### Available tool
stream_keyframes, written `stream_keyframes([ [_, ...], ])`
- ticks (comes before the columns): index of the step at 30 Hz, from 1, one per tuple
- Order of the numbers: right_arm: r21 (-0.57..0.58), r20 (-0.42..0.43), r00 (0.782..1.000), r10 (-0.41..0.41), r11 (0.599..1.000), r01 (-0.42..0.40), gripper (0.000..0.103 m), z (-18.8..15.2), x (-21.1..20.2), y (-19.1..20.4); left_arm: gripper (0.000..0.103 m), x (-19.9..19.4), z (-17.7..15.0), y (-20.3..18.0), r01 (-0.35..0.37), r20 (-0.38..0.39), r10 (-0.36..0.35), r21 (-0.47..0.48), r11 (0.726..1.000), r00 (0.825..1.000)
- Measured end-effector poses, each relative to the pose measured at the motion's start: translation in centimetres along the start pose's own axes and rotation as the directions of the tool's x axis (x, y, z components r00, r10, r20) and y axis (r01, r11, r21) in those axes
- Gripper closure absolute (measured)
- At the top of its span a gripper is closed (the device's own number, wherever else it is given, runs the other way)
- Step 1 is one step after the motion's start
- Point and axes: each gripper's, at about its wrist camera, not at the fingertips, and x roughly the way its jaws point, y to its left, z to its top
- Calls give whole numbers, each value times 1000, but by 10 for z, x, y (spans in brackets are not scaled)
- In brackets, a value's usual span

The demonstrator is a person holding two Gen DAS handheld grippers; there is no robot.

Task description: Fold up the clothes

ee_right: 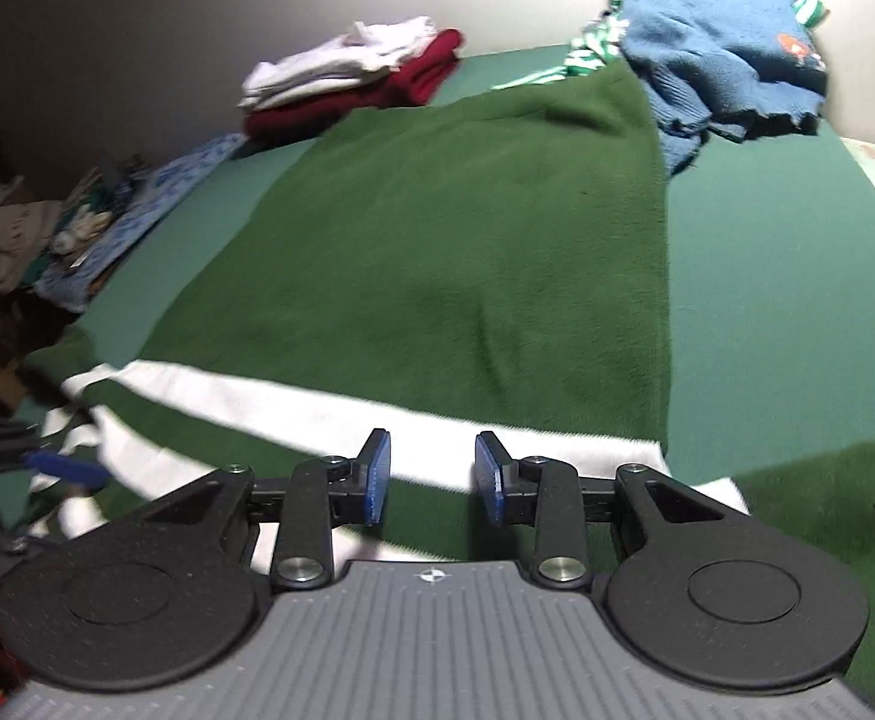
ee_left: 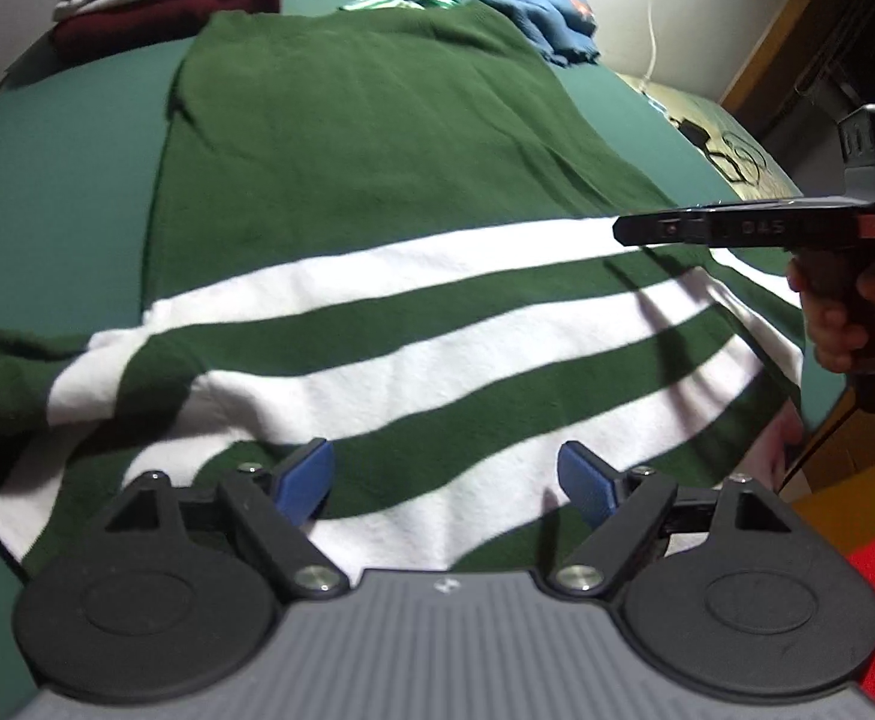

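Over the striped green sweater (ee_left: 377,180) on the bed (ee_left: 59,180): left tongs (ee_left: 446,483) wide apart, right tongs (ee_right: 431,477) partly apart, both empty.

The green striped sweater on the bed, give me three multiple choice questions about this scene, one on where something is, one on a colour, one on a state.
1. Where is the folded pile?
A. On the sweater's stripes
B. At the far end of the bed, beside the sweater
C. On the floor

2. What colour are the stripes on the green sweater?
A. Yellow
B. White
C. Red

3. How does the left gripper stand?
A. Open, holding nothing
B. Shut on the sweater
C. Shut on a sock

Answers:
1 B, it sits on the bed near the wall.
2 B, white bands cross the near part.
3 A, its pads stand apart over the cloth.
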Motion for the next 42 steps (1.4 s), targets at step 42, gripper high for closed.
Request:
stream_keyframes([
  [42, -305, 1, 997, 71, 950, -67, 69, 20, 23, 170, 37, -114, -88, 275, -30, 241, 369, -802, 597, 898],
])
